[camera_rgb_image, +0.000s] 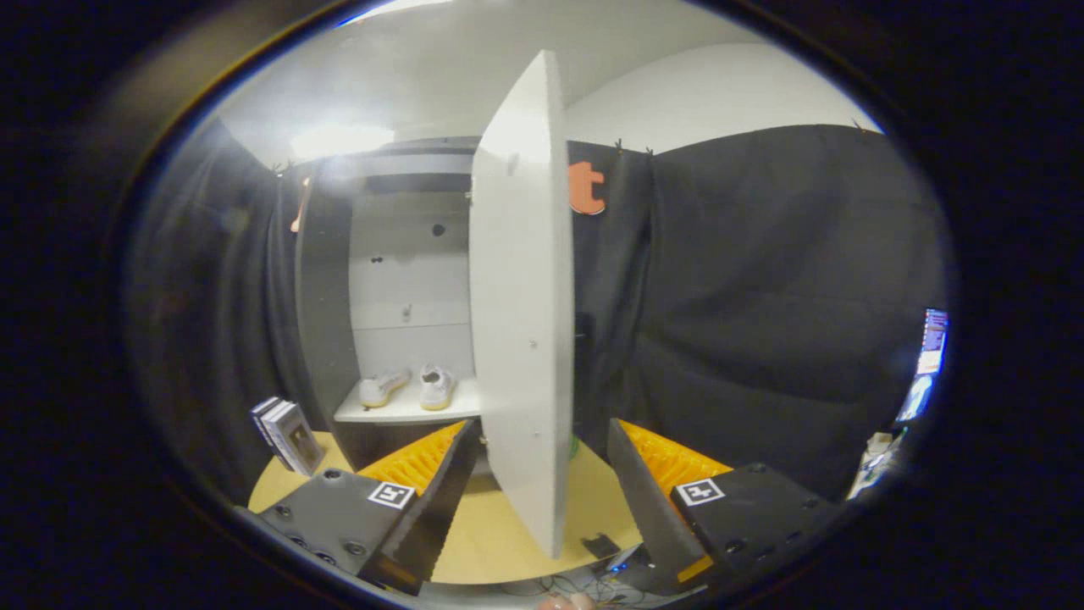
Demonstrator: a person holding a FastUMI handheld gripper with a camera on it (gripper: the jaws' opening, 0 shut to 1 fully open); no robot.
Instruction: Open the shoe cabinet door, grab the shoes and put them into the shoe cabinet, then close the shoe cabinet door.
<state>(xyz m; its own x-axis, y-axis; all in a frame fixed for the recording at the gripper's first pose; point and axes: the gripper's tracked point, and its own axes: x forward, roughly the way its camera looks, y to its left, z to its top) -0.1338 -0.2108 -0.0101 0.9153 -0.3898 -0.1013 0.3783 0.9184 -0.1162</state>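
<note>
The pair of white low-top shoes (408,387) sat side by side on the white shelf (406,413) inside the tall dark shoe cabinet (326,288), so placing looked finished. The flat white cabinet door (521,296) stood swung out, its edge between the spread fingers of the tongs (535,474), which gripped nothing, apparently poised to push it shut above the pale wooden tabletop (483,542).

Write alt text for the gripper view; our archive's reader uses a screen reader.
The open gripper straddles the lower edge of the swung-out white cabinet door. Beyond, a pair of white shoes sits on a shelf in the cabinet.
</note>
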